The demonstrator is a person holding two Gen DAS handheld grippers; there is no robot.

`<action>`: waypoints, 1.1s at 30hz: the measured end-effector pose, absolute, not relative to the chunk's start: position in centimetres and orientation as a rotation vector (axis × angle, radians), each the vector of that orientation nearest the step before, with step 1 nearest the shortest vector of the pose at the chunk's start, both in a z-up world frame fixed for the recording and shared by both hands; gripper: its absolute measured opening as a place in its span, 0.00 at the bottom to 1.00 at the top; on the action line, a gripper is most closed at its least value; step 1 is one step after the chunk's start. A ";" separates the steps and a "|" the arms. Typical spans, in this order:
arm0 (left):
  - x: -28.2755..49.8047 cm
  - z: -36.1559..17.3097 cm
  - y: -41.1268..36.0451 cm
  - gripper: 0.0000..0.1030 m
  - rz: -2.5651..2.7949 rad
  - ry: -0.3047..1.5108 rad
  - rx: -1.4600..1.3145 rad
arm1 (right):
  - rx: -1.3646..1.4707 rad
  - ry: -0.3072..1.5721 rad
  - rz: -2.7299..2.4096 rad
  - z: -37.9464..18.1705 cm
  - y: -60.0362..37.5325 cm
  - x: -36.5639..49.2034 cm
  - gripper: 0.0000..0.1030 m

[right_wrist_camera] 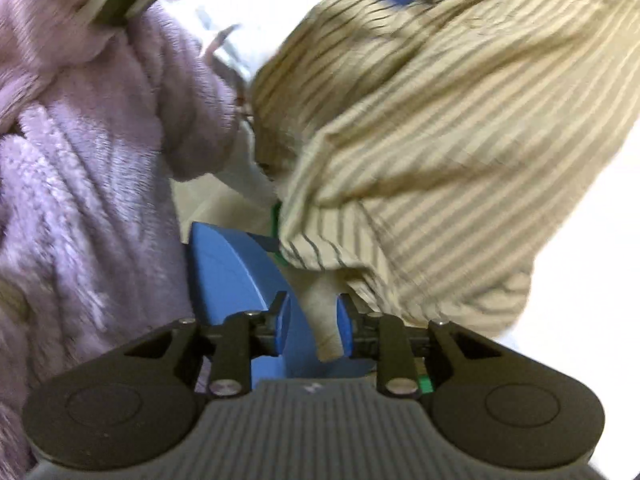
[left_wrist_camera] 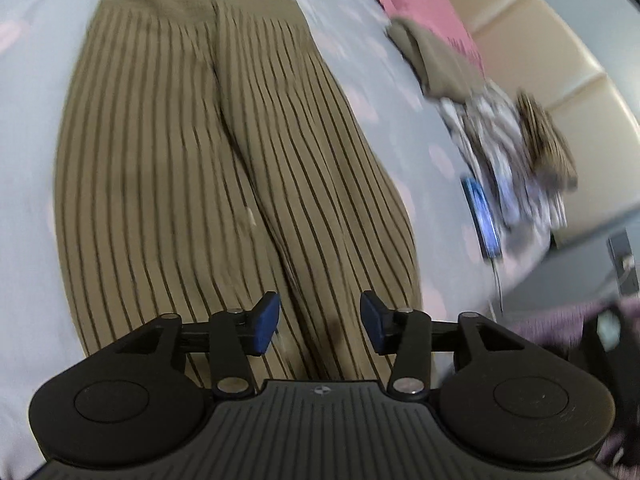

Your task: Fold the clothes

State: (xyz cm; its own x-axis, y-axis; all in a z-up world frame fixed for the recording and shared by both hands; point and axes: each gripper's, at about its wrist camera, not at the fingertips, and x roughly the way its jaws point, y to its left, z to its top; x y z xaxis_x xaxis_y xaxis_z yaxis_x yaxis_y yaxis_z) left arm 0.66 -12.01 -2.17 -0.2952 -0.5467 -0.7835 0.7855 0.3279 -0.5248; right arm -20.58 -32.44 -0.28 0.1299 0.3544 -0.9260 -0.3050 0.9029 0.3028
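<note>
The striped trousers [left_wrist_camera: 224,168] are thin, matt woven cloth. The bedsheet [left_wrist_camera: 28,184] looks smooth cotton. The robe sleeve [right_wrist_camera: 92,168] at left is plush, fuzzy fleece. Gripper bodies are matt black ribbed plastic with shiny metal pins.

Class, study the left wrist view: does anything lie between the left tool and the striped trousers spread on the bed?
Nothing visible does. The left tool hangs open directly over the striped trousers, with only air between. The clothes pile and the phone lie off to the right on the bed sheet, clear of that path.
</note>
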 end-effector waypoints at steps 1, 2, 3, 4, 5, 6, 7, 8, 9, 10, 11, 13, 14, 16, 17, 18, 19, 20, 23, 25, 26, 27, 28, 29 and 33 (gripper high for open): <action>-0.3 -2.2 -11.5 0.43 -1.331 1.336 0.263 | 0.028 1.350 0.462 -0.1 -32.8 -21.0 0.32; -1.3 -2.3 -10.9 0.43 -1.330 1.346 0.282 | 0.013 1.344 0.440 -0.2 -33.1 -21.3 0.33; -2.3 -2.3 -10.4 0.45 -1.332 1.357 0.297 | -0.002 1.338 0.419 -0.2 -33.4 -21.6 0.34; -3.0 -2.5 -10.0 0.46 -1.330 1.372 0.309 | -0.016 1.334 0.399 -0.3 -33.7 -22.0 0.34; -3.7 -2.8 -9.6 0.46 -1.326 1.389 0.321 | -0.030 1.335 0.383 -0.4 -33.9 -22.3 0.34; -4.4 -3.0 -9.2 0.46 -1.323 1.405 0.332 | -0.053 1.332 0.370 -0.5 -34.0 -22.5 0.35; -4.8 -3.4 -8.9 0.46 -1.310 1.419 0.348 | -0.086 1.321 0.359 -0.6 -33.9 -22.7 0.35; -5.1 -3.8 -8.7 0.46 -1.295 1.431 0.365 | -0.119 1.309 0.347 -0.7 -33.8 -22.9 0.35; -5.4 -4.2 -8.5 0.46 -1.279 1.443 0.382 | -0.151 1.294 0.333 -0.8 -33.8 -23.0 0.37; -5.5 -4.6 -8.3 0.46 -1.266 1.452 0.393 | -0.173 1.274 0.308 -0.5 -34.0 -23.0 0.41; -5.6 -4.9 -8.3 0.46 -1.263 1.456 0.399 | -0.172 1.259 0.275 -0.4 -34.6 -22.9 0.41; -5.7 -5.5 -8.6 0.46 -1.262 1.465 0.406 | -0.135 1.239 0.209 -0.2 -36.2 -22.6 0.40; -5.8 -5.8 -8.9 0.46 -1.262 1.471 0.406 | -0.117 1.232 0.188 -0.5 -36.6 -22.3 0.40; -6.0 -6.4 -9.2 0.45 -1.265 1.487 0.408 | -0.088 1.234 0.145 -1.3 -37.6 -21.5 0.38; -6.2 -6.8 -9.3 0.45 -1.266 1.494 0.418 | -0.088 1.246 0.125 -1.8 -37.9 -21.1 0.38; -6.4 -7.2 -9.3 0.44 -1.261 1.499 0.429 | -0.092 1.257 0.105 -2.1 -38.0 -20.7 0.32; -6.4 -7.4 -9.4 0.43 -1.257 1.502 0.434 | -0.088 1.266 0.093 -2.5 -38.3 -20.5 0.23; -6.3 -7.7 -9.4 0.43 -1.255 1.506 0.432 | -0.074 1.270 0.089 -2.7 -38.5 -20.2 0.21; -6.2 -8.3 -9.4 0.37 -1.249 1.516 0.429 | -0.019 1.260 0.080 -3.3 -39.0 -19.8 0.19; -6.5 -8.8 -9.8 0.18 -1.245 1.524 0.446 | 0.011 1.253 0.071 -3.6 -39.2 -19.7 0.17; -6.7 -9.0 -10.0 0.10 -1.243 1.529 0.454 | 0.025 1.252 0.066 -3.6 -39.2 -19.7 0.13; -6.7 -9.1 -10.1 0.05 -1.240 1.530 0.456 | 0.043 1.258 0.065 -3.5 -39.3 -19.7 0.01; -6.6 -8.9 -10.0 0.05 -1.244 1.529 0.452 | 0.061 1.265 0.064 -3.3 -39.4 -19.8 0.01; -6.6 -8.6 -9.8 0.05 -1.256 1.528 0.442 | 0.083 1.276 0.068 -3.1 -39.3 -20.1 0.01; -7.0 -6.8 -8.8 0.04 -1.344 1.510 0.397 | 0.135 1.372 0.099 -2.9 -38.2 -21.8 0.01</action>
State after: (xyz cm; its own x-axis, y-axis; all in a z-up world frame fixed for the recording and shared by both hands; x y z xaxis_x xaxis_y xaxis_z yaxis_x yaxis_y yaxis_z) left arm -7.03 -8.77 -6.80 -0.4153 -0.3682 -0.8318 0.7835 0.3199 -0.5328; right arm -21.77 -38.24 -2.94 0.1956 0.1486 -0.9694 0.0086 0.9882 0.1532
